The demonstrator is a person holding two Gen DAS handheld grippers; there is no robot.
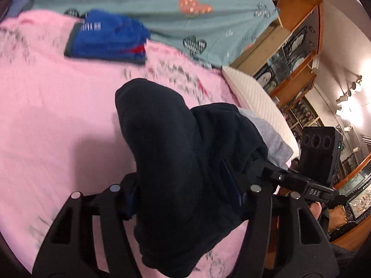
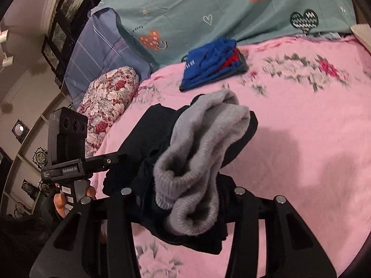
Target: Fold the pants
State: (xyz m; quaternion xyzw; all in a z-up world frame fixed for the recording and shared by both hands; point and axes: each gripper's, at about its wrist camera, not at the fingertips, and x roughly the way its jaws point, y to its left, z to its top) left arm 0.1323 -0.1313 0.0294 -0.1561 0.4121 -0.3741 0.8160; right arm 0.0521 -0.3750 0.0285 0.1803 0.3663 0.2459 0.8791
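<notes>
**Above the pink bedspread, pants bundled and nearly folded**

Over the pink floral bedspread (image 1: 46, 115) we carry the dark pants (image 1: 176, 162) as a compact bundle (grey lining (image 2: 204, 153) showing), so folding looks mostly done; setting down remains, perhaps by the folded blue garments (image 2: 211, 64). Our left gripper (image 1: 185, 199) and right gripper (image 2: 183, 199) both clamp the bundle, side by side, raised off the bed.

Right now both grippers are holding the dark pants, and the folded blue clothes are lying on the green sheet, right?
Almost. The folded blue clothes lie on the pink blanket, not the green sheet; the right wrist view shows it. Both the left gripper and right gripper do hold the dark pants.
</notes>
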